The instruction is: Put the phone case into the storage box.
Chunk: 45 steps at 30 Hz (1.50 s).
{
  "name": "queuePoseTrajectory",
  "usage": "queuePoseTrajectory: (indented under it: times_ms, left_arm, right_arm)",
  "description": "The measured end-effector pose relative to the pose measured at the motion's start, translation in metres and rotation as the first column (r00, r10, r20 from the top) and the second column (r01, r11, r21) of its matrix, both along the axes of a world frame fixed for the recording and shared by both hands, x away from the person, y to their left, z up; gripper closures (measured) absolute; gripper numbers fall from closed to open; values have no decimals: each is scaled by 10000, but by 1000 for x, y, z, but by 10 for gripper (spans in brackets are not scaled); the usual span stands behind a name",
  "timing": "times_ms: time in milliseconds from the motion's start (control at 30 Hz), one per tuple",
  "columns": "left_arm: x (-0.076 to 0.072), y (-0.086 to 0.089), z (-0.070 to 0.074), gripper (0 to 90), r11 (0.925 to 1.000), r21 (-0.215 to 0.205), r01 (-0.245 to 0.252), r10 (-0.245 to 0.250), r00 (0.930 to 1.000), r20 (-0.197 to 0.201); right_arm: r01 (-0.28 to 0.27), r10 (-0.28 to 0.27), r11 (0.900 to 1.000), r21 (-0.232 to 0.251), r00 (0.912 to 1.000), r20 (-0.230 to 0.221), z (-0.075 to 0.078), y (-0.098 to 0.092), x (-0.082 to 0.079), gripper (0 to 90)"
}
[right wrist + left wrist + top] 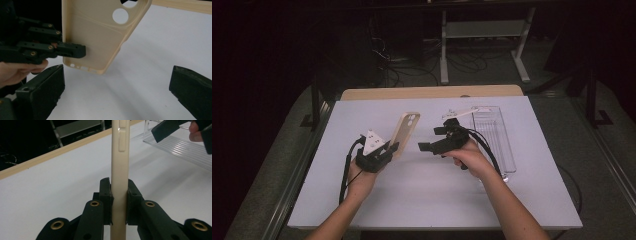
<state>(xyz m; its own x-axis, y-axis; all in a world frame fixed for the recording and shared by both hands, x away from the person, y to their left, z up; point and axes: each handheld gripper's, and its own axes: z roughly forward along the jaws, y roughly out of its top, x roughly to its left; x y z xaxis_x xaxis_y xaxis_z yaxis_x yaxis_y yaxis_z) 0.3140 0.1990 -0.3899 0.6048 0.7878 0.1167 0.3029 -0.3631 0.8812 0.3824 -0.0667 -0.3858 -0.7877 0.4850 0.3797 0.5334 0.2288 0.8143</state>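
Left gripper (pixel 388 149) pinches the cream-coloured, soft plastic phone case (pixel 404 134) upright above the white table (pixel 422 190), presenting its open face to the right gripper (pixel 428 139), whose jaws stand spread.

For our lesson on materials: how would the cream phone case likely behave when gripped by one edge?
The phone case is a thin open shell, so probably light. The left gripper pinches only its lower end, yet it stands straight: fairly stiff, perhaps slightly bendy. Its smooth surface may slip.
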Motion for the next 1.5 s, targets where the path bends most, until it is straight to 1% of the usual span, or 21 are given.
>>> queuePoseTrajectory:
  times_ms: [33,67,100,133,200,367,433,500,533,700,767,867,967,1100,1167,1233,1300,1333,1367,1433,1500]
  left_arm:
    - [0,-1,-1,789,9999,-130,-86,85,9999,-100]
    - [0,-1,-1,789,9999,-139,-101,100,9999,-124]
    - [2,0,-1,789,10000,-20,-35,35,10000,-92]
    - [1,-2,-1,789,9997,-213,-110,106,9998,-185]
    - [2,-2,-1,789,9997,-212,-114,110,9997,-224]
    - [2,-5,-2,789,9995,-277,-119,113,9997,-211]
    - [2,-6,-2,789,9992,-366,-152,143,9996,-231]
    - [3,-7,-2,789,9996,-274,-112,105,9997,-229]
    - [2,-7,-2,789,9994,-329,-130,121,9996,-261]
    - [2,-10,-2,789,9993,-366,-115,106,9996,-245]
    - [1,-11,-2,789,9994,-324,-95,87,9996,-261]
    - [0,-13,-2,789,9991,-407,-106,97,9997,-241]
    - [0,-14,-2,789,9994,-350,-87,79,9997,-224]
    - [-1,-16,-2,789,9993,-372,-34,26,9998,-222]
    - [-2,-17,-2,788,9995,-329,28,-36,9997,-239]
    - [-2,-18,-2,789,9996,-277,45,-51,9998,-194]
    - [-3,-20,-3,789,9993,-363,42,-50,9998,-209]
    - [-4,-20,-2,789,9996,-256,76,-81,9997,-213]
    - [-4,-21,-3,789,9994,-340,91,-98,9997,-210]
    - [-4,-21,-2,789,9997,-186,159,-163,9997,-166]
    - [-5,-23,-3,789,9995,-295,141,-146,9997,-170]
  right_arm:
    - [10,-10,10000,89,10000,-41,0,0,0,0]
    - [24,-21,9998,199,9999,-103,0,1,0,0]
    - [91,-87,9997,248,9999,-146,0,1,-1,0]
    - [122,-117,9993,354,9998,-135,-1,1,0,0]
    - [164,-143,9979,631,9994,-330,-3,1,0,0]
    - [506,-460,9925,1113,9980,-440,-6,1,1,0]
    - [572,-515,9906,1241,9975,-486,-7,1,1,0]
    - [637,-564,9879,1415,9969,-548,-9,2,1,0]
    - [661,-577,9868,1480,9965,-603,-9,2,1,0]
    - [719,-603,9831,1683,9955,-729,-12,5,1,0]
    - [801,-695,9815,1737,9954,-662,-12,6,0,0]
    - [872,-751,9782,1886,9947,-705,-13,8,0,0]
    - [924,-780,9756,1992,9938,-787,-14,9,0,0]
    - [859,-746,9774,1931,9951,-650,-17,13,0,0]
    - [867,-739,9773,1933,9946,-727,-17,14,-1,0]
    - [853,-720,9748,2063,9949,-708,-18,16,-1,0]
    - [828,-685,9734,2134,9949,-735,-19,17,-1,0]
    - [835,-681,9727,2165,9947,-776,-19,18,-1,0]
    - [855,-705,9722,2180,9946,-757,-19,19,-1,0]
    - [905,-743,9703,2243,9940,-798,-19,19,-2,0]
    - [930,-747,9680,2331,9935,-861,-19,19,-1,0]
